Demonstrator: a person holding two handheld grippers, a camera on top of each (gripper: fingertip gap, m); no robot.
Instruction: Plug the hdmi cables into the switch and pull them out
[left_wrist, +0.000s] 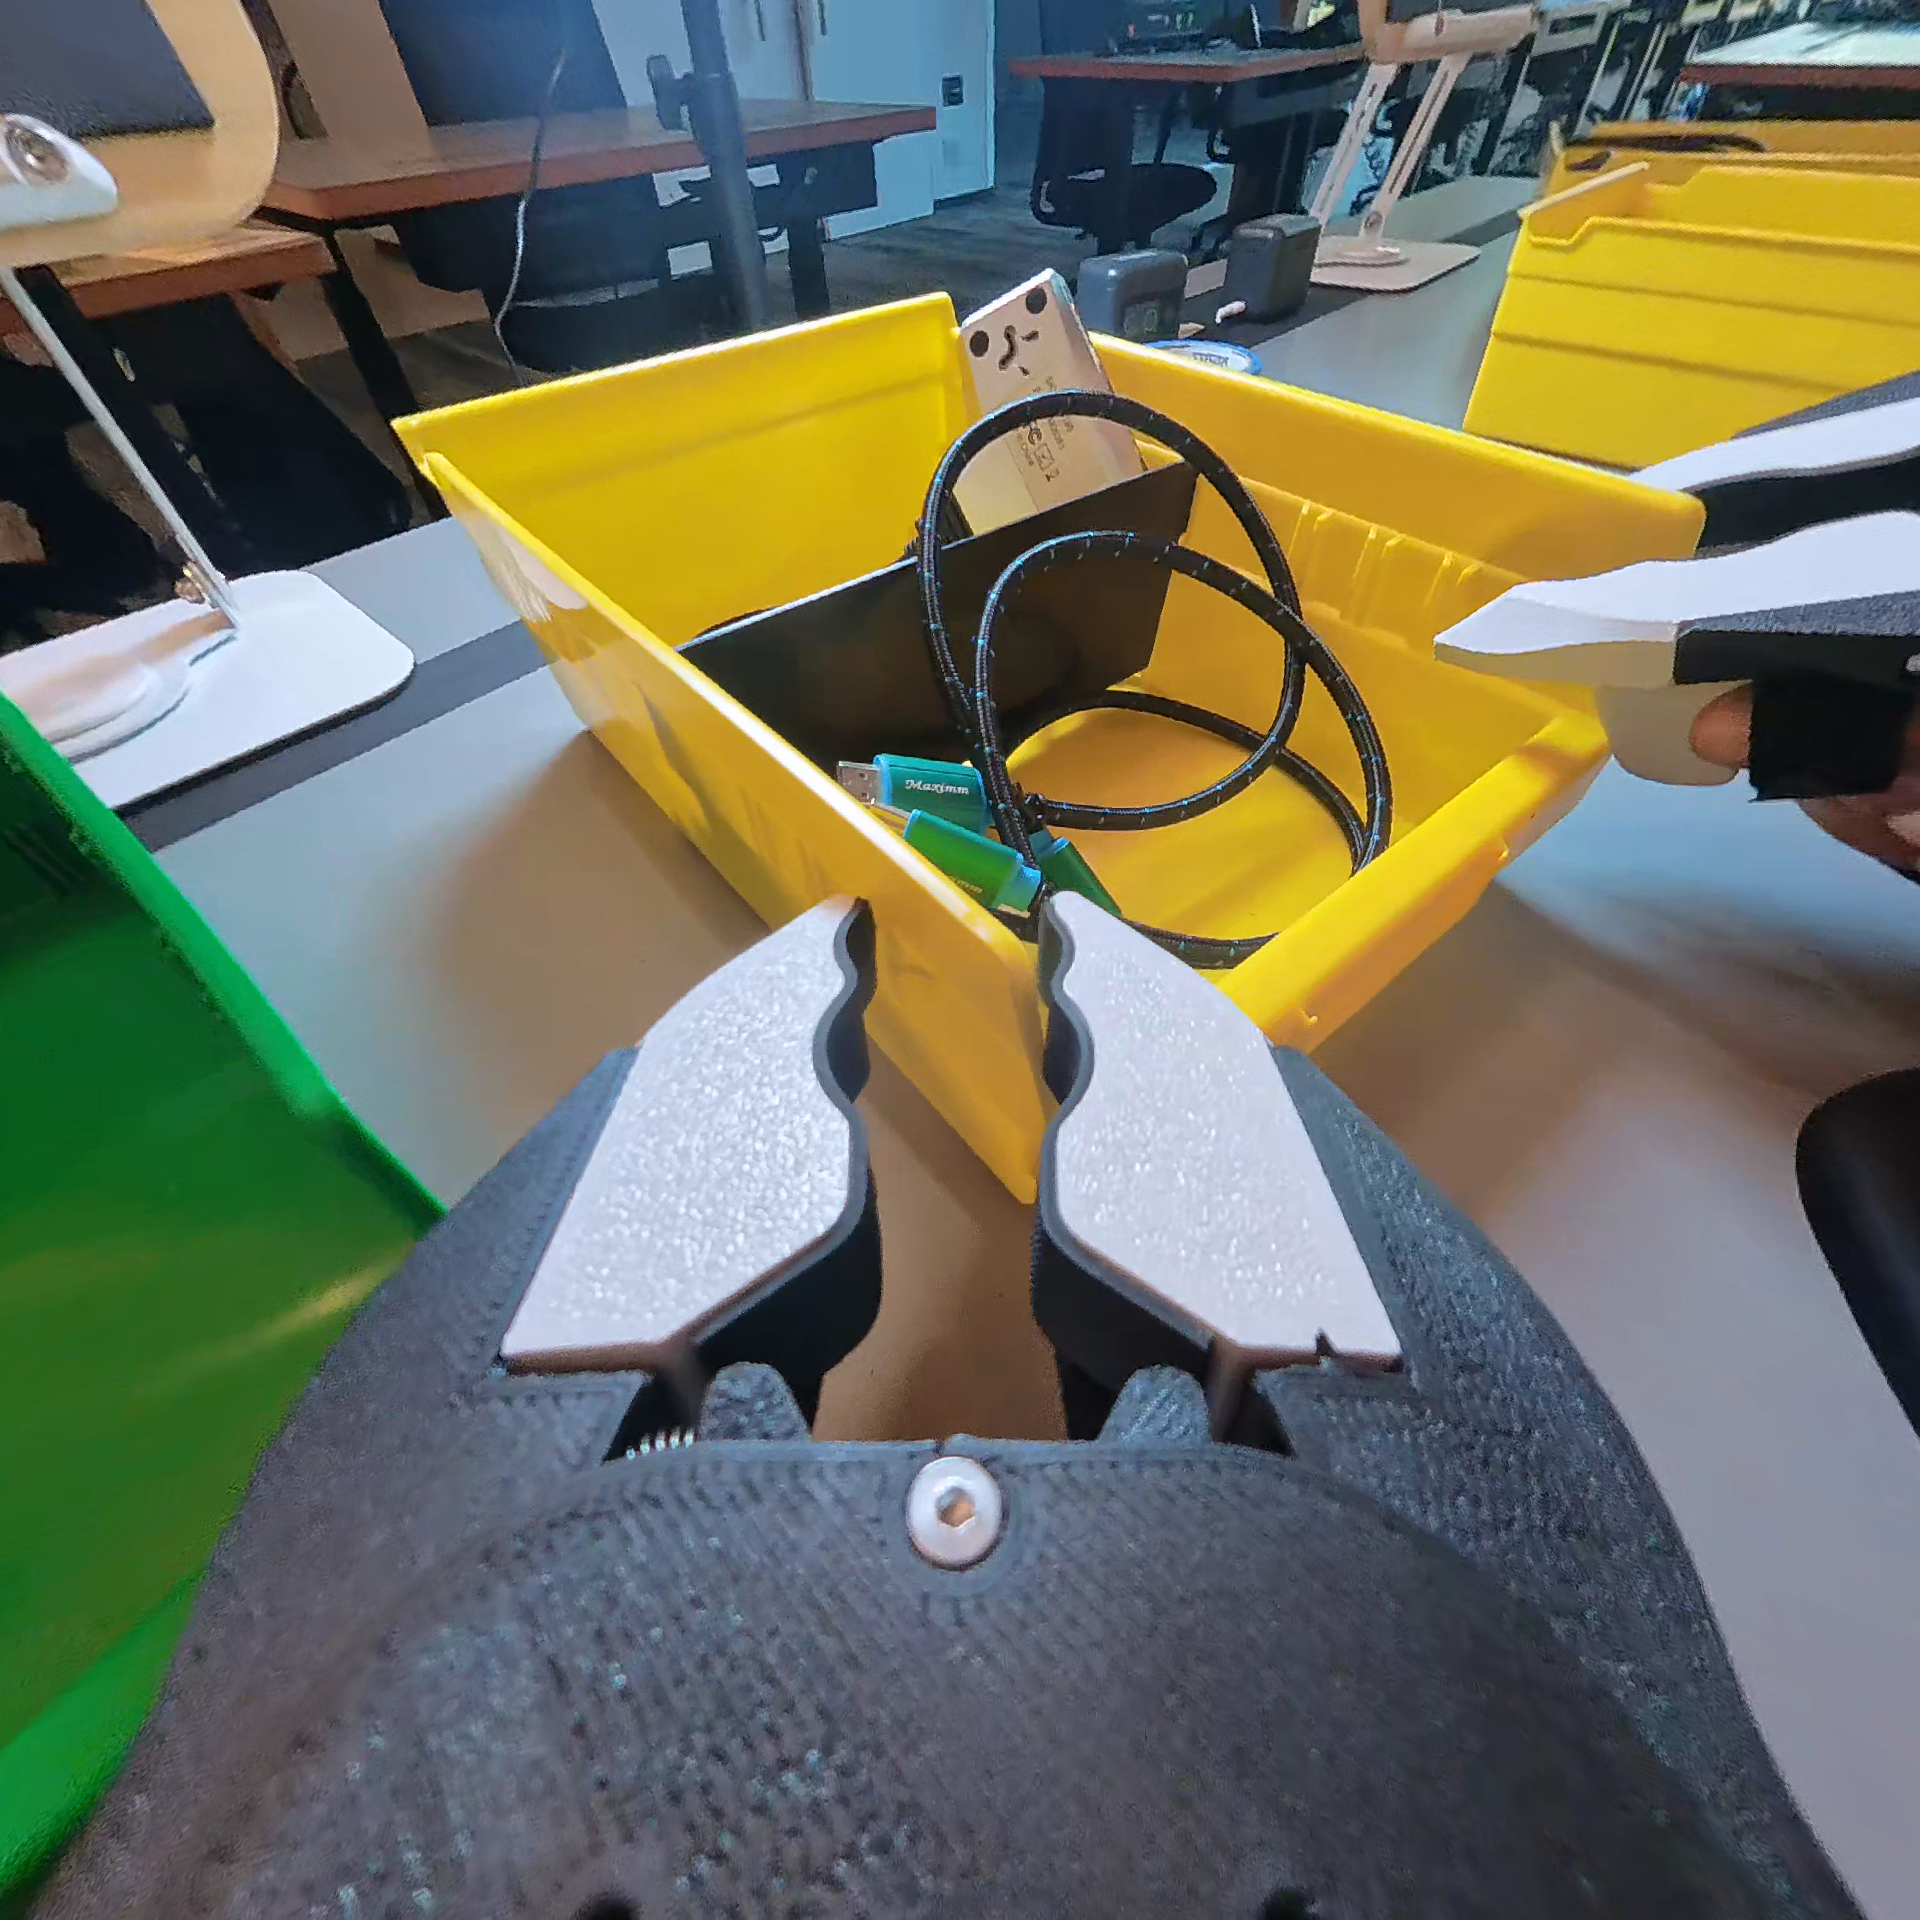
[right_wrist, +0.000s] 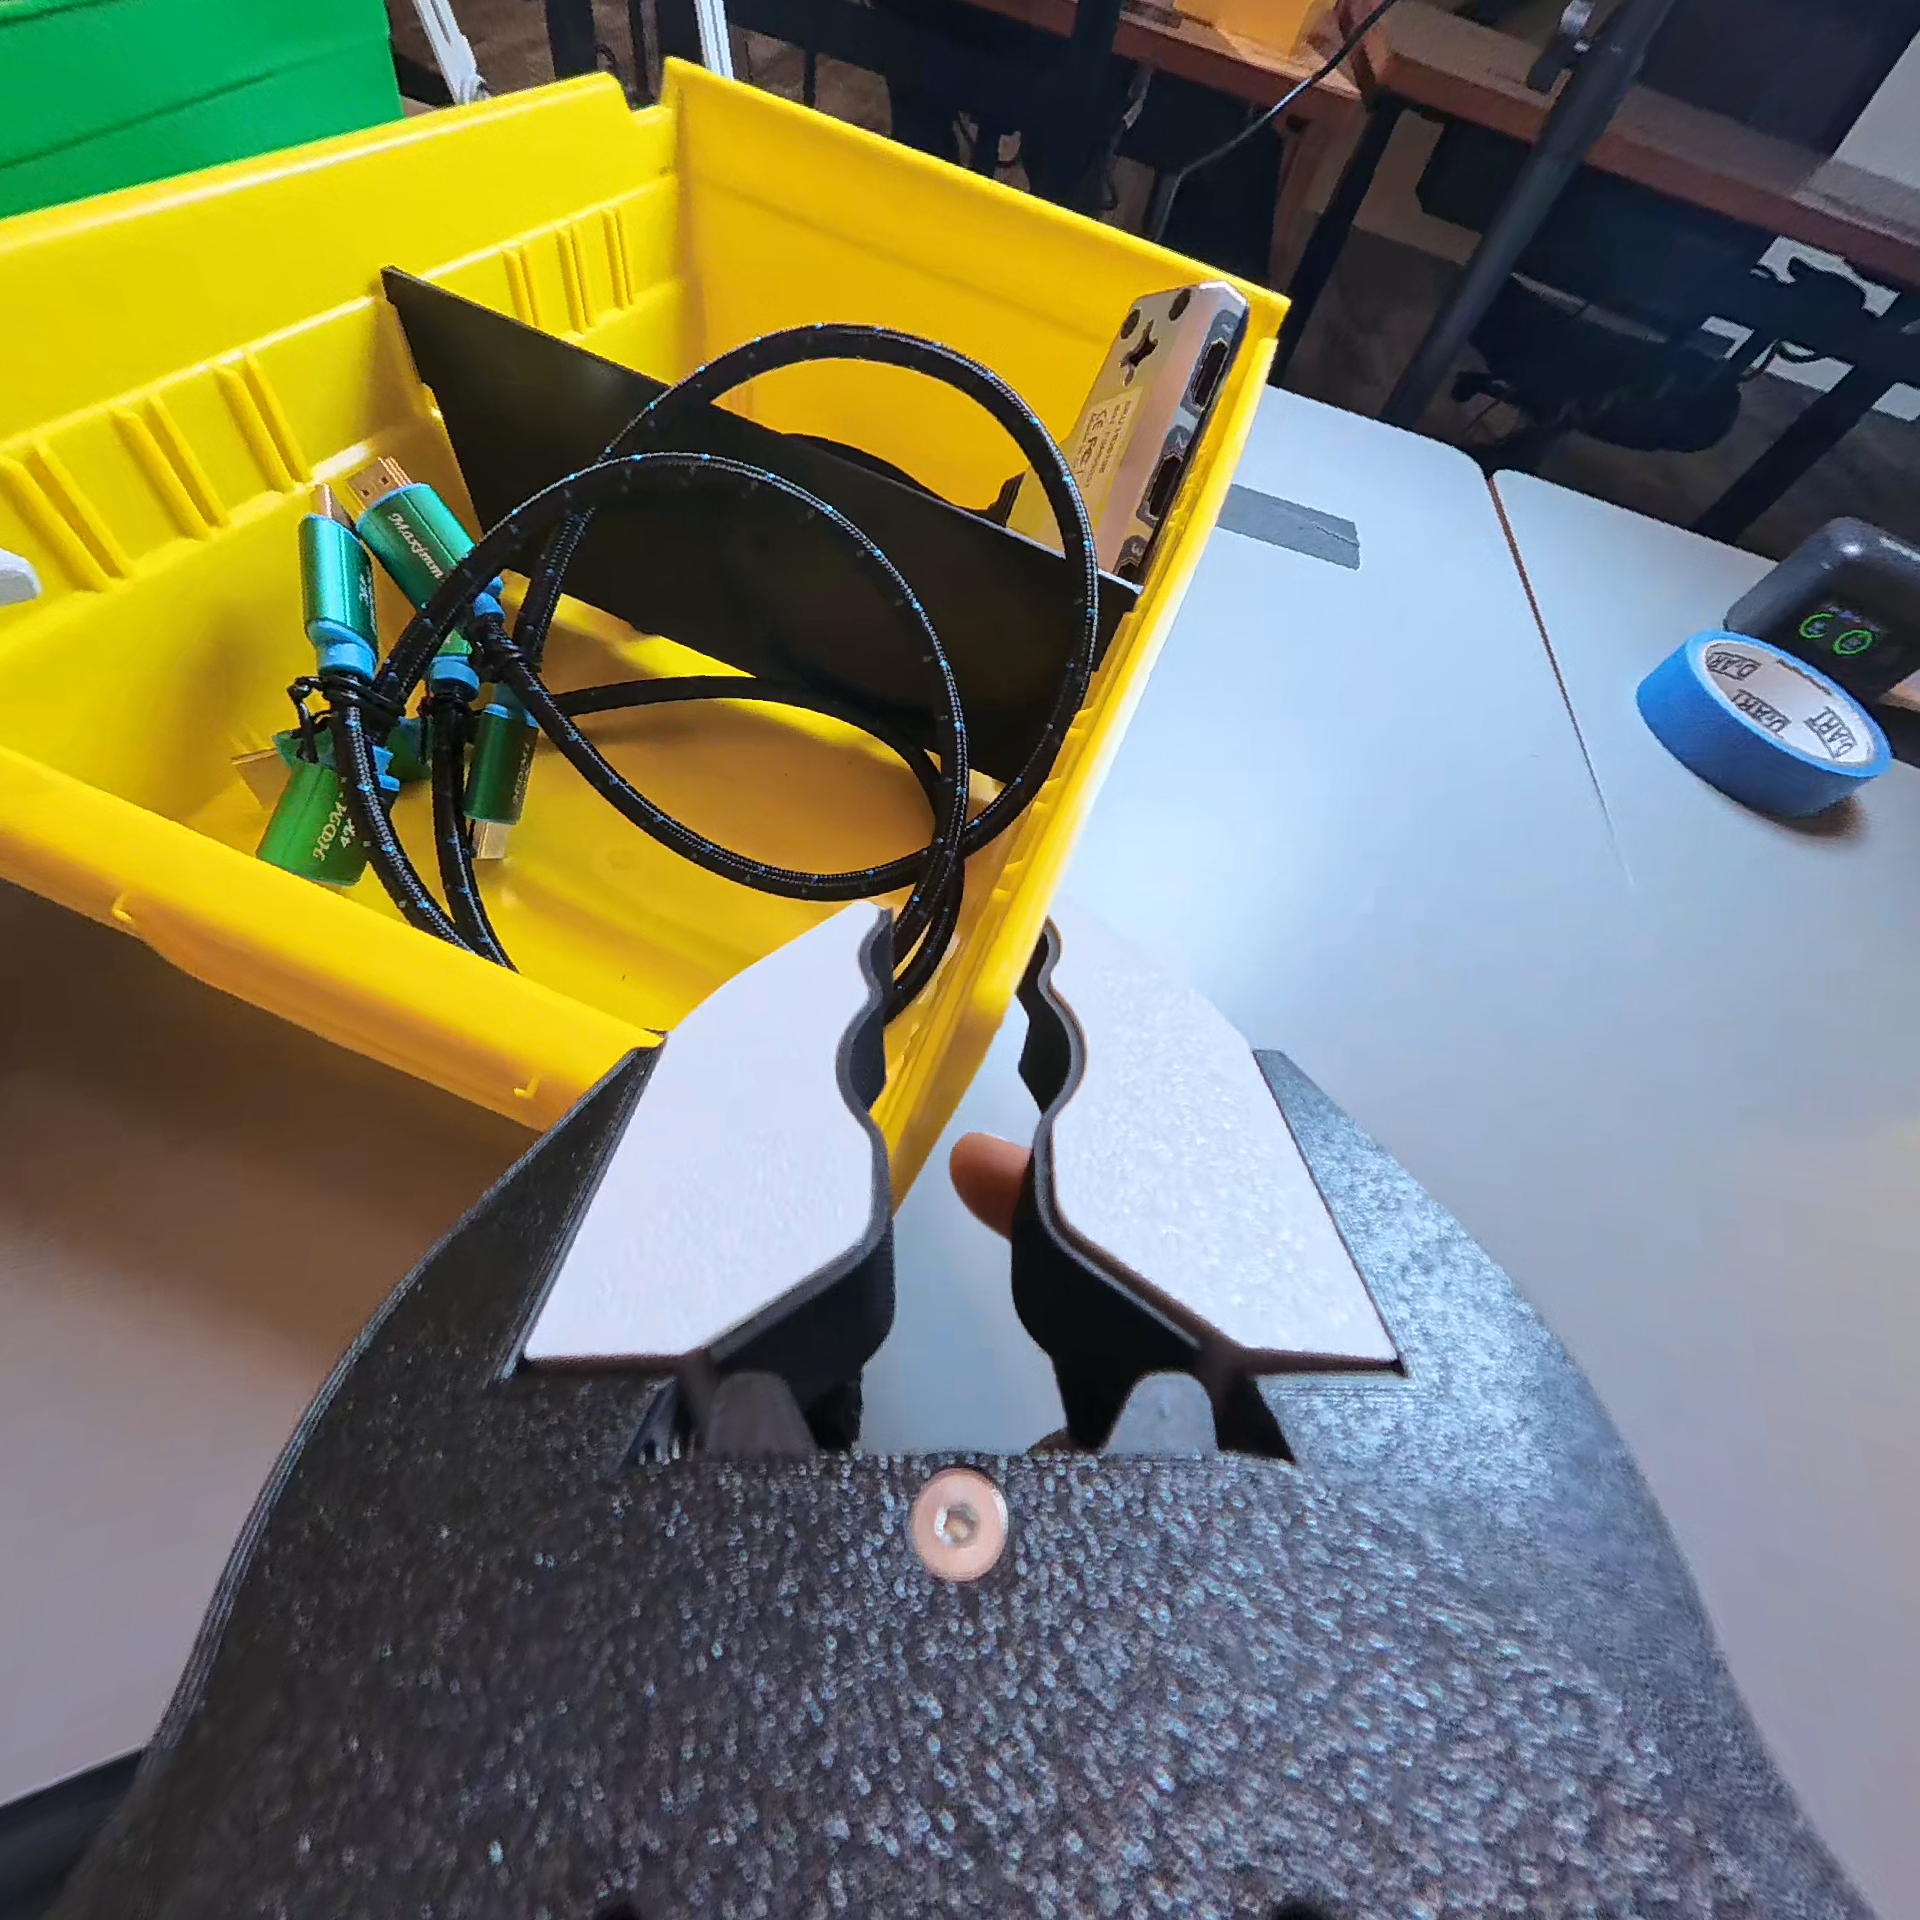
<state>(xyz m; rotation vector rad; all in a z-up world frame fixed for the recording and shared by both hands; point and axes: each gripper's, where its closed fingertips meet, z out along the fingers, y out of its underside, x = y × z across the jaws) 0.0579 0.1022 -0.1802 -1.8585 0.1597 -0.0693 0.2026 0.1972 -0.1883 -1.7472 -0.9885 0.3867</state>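
A yellow bin (left_wrist: 675, 499) (right_wrist: 831, 208) stands on the grey table, split by a black divider (left_wrist: 914, 623) (right_wrist: 727, 540). Black braided HDMI cables (left_wrist: 1143, 623) (right_wrist: 935, 623) lie coiled in its front part, their green plugs (left_wrist: 935, 790) (right_wrist: 332, 592) bunched together. The silver switch (left_wrist: 1029, 384) (right_wrist: 1164, 416) stands on end behind the divider, against the bin wall. My left gripper (left_wrist: 956, 914) is open, its fingers either side of the bin's near corner wall. My right gripper (right_wrist: 961, 925) is open, straddling the bin's side wall; it also shows in the left wrist view (left_wrist: 1579, 561).
A green bin (left_wrist: 156, 1143) (right_wrist: 187, 83) stands to the left. A second yellow bin (left_wrist: 1714, 291) stands at the back right. A blue tape roll (right_wrist: 1766, 727) and a small black device (right_wrist: 1829, 603) lie on the table to the right. A white stand base (left_wrist: 208, 675) sits at the left. Across from one pair of fingers to the other is roughly 20 centimeters.
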